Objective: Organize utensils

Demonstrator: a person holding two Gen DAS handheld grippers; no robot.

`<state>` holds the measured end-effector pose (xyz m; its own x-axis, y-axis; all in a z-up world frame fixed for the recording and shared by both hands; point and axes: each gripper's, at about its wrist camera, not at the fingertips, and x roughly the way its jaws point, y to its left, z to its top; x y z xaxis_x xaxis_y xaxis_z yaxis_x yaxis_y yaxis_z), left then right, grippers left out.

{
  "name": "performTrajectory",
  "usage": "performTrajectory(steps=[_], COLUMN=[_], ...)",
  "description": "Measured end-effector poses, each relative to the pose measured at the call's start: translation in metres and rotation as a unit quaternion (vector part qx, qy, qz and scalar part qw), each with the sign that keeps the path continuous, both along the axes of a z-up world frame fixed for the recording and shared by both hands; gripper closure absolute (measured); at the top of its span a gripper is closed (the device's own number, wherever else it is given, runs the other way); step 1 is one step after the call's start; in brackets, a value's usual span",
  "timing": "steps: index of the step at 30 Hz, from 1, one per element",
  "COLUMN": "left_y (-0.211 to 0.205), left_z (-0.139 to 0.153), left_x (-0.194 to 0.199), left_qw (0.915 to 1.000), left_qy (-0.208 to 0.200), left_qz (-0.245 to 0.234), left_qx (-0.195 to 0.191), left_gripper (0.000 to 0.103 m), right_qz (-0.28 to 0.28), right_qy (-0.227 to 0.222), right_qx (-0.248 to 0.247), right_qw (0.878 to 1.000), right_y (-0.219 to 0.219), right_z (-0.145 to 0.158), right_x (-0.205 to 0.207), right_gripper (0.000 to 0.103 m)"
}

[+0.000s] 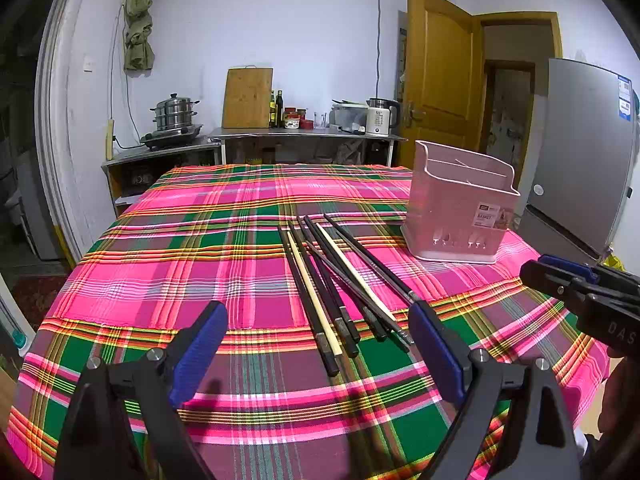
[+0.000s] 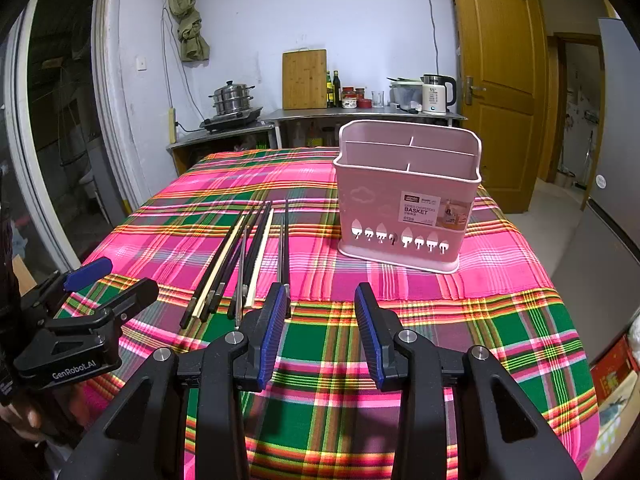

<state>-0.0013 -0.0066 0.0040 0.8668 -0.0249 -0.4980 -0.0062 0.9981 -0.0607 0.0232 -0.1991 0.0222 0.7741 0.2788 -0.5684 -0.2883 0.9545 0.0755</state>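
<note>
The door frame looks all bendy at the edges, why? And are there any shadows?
Left wrist view: the fisheye lens bows the white door frame at the edge. Right wrist view: the same frame curves too, and the right hand-held gripper casts soft shadows on the tablecloth.

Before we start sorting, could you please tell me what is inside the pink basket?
The pink basket shows only bare dividers and inner walls; its walls hide the bottom.
</note>
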Motion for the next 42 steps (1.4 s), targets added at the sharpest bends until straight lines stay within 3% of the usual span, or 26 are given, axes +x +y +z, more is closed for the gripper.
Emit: performTrajectory(steps=[42], left_y=[-0.0030], left_z=[-0.0011], left_x=[-0.0020], left_qw=[1.0000], left_qy=[0.001], left_qz=[-0.001], left_qx=[0.000], left_gripper=[0.010], right_qz=[0.000], right_qy=[0.001], right_qx=[-0.001], right_qw=[1.000], right_y=[0.0009], right_z=[-0.0002], right_x=[-0.0008], right_gripper=[0.066])
